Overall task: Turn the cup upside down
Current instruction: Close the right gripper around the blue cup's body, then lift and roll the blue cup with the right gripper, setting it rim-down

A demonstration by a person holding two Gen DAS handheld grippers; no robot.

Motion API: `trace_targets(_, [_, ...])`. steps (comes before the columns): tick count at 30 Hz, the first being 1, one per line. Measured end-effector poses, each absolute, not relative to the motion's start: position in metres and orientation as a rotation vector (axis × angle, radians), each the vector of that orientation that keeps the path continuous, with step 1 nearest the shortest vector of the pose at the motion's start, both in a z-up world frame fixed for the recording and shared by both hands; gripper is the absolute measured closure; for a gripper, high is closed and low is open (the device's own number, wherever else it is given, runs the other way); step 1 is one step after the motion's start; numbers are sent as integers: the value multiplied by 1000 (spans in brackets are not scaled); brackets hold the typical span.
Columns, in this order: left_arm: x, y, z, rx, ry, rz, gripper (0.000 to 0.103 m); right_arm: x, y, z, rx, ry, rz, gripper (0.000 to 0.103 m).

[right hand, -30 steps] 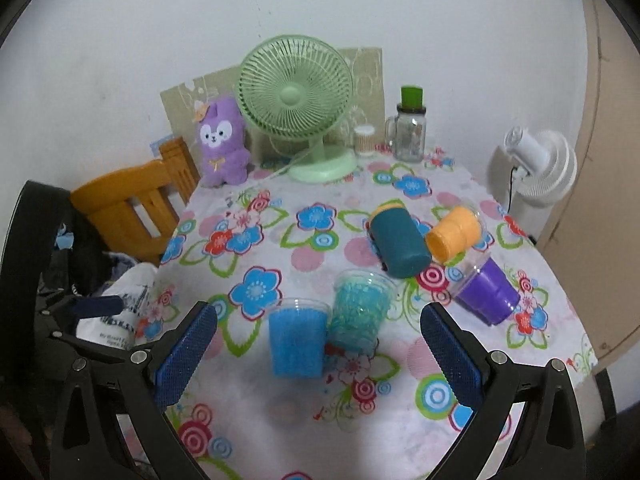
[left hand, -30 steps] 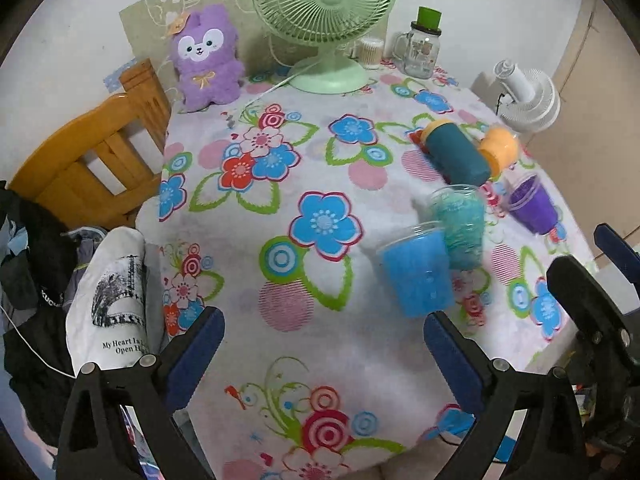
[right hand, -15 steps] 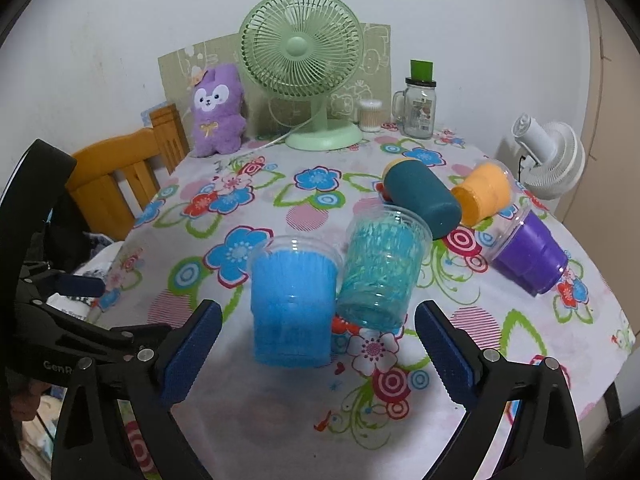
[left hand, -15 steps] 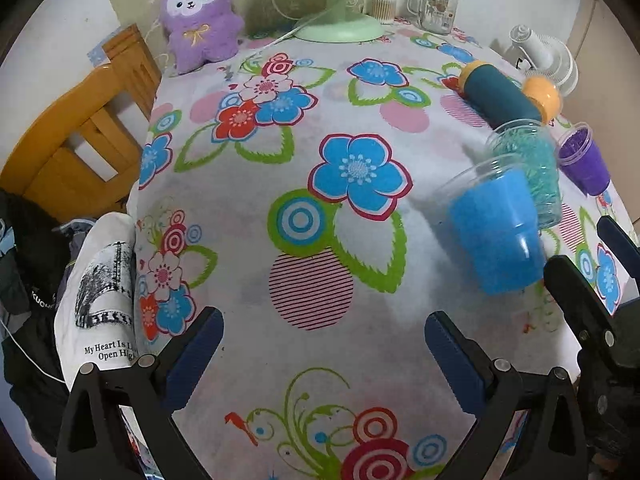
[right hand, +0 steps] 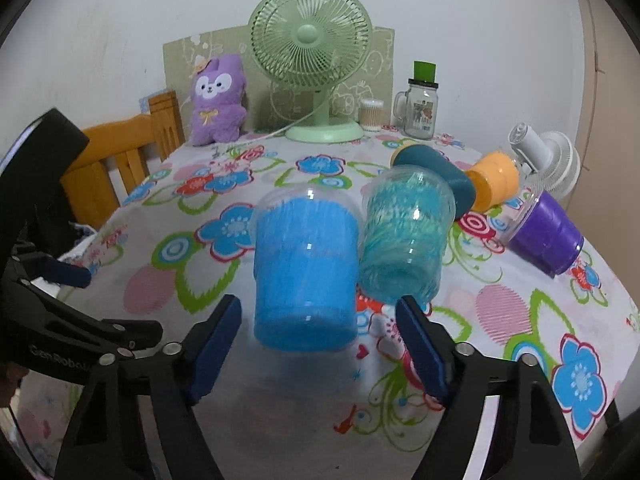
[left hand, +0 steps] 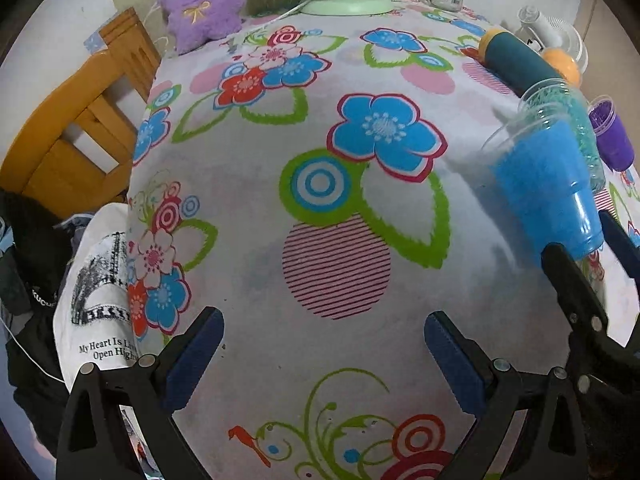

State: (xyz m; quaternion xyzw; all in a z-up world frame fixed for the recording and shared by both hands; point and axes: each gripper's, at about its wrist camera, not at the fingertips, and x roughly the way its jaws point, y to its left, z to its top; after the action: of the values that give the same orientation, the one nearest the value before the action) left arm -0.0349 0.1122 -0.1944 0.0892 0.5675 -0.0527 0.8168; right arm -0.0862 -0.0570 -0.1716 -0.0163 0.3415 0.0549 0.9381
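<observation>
A blue plastic cup (right hand: pixel 306 272) stands upright on the flowered tablecloth (right hand: pixel 192 240), with a teal cup (right hand: pixel 406 240) upright beside it on the right. My right gripper (right hand: pixel 320 336) is open, its blue pads on either side of the blue cup's base and just short of it. In the left wrist view the blue cup (left hand: pixel 548 184) is at the far right, with the right gripper's fingers (left hand: pixel 576 292) below it. My left gripper (left hand: pixel 320 352) is open and empty over the tablecloth's near part.
A dark teal cup (right hand: pixel 436 172), an orange cup (right hand: pixel 492 184) and a purple cup (right hand: pixel 548 236) lie on their sides at the right. A green fan (right hand: pixel 312 64), purple plush toy (right hand: pixel 216 100) and glass jar (right hand: pixel 420 108) stand at the back. A wooden chair (right hand: pixel 120 160) is left.
Both grippers have moved forward and lower toward the table. The right gripper has closed in on the blue cup, which now sits between its open pads.
</observation>
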Motion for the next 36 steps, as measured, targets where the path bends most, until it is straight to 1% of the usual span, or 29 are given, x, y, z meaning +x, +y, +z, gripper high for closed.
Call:
trace_targets(1, [-35,112,-195,188,1208,-115,2,-85,-56,-174,-34,708,117,28])
trace_targets(2, [-35,112,-196,188,1203,-117,1,-85,-56,-175,-31,712,124,34])
trace_targets(4, [-35,111,-196,186,1192,-117,1,-83,-55,-177,-24,720,143,38])
trace_targets(6, [-34,110,-196,181,1192,-116,1,-78,-55,-180,-16,746,147,46])
trace_targets(11, [-36,108,-189,167,1205,-120,2,-76,-56,-174,-24,746,139,46])
trace_targets(15, [-41,103,-175,142,1223,-127,2,-75,-60,-152,-27,753,152,47])
trace_targets(23, [-49,96,-131,81,1224,-120,2,-68,-73,-104,-35,827,183,47])
trace_targets(28, [-55,99,-114,26,1229,-84,2,-61,-80,-88,-16,947,236,47])
trace_targets(32, [-61,101,-113,-27,1247,-56,2,-58,-75,-81,-69,1003,287,47])
trace_targets(36, [-68,103,-113,-71,1248,-16,2,-50,-71,-81,-91,1103,359,47])
